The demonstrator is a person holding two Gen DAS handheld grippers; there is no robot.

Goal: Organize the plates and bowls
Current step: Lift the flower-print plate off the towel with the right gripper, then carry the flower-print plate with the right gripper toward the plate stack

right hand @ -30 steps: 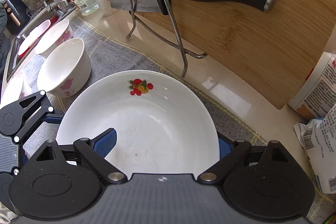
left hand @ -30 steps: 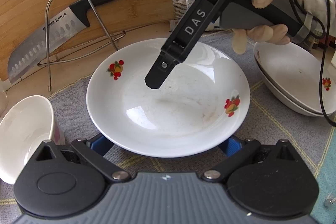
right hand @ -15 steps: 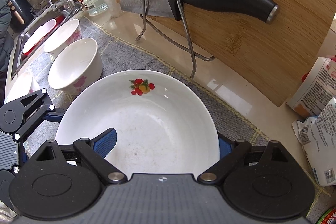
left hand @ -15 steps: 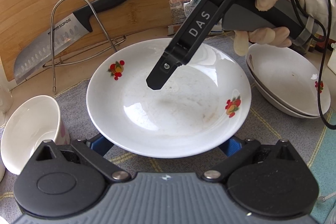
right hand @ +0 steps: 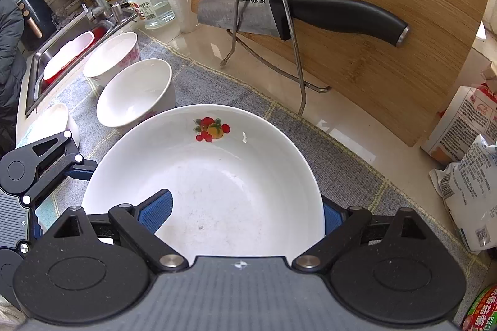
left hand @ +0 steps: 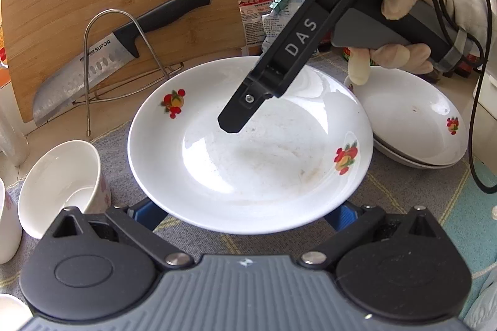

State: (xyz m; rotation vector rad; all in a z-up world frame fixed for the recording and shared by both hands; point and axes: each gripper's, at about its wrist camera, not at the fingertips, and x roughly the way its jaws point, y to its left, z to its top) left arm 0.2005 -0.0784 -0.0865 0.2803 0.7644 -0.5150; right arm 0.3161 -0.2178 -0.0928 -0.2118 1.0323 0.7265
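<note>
Three fruit-printed plates: one plate (left hand: 248, 163) near, and two stacked plates (left hand: 413, 120) to its right. Three white bowls (right hand: 136, 95) in a row at the left. One knife (right hand: 298, 12), one wire rack (right hand: 279, 29), one cutting board (right hand: 372, 20), one glass jar (right hand: 149, 2).

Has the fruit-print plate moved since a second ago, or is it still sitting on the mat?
Yes. In the right wrist view the plate now sits farther from the knife rack and cutting board, toward the stacked plates.
</note>
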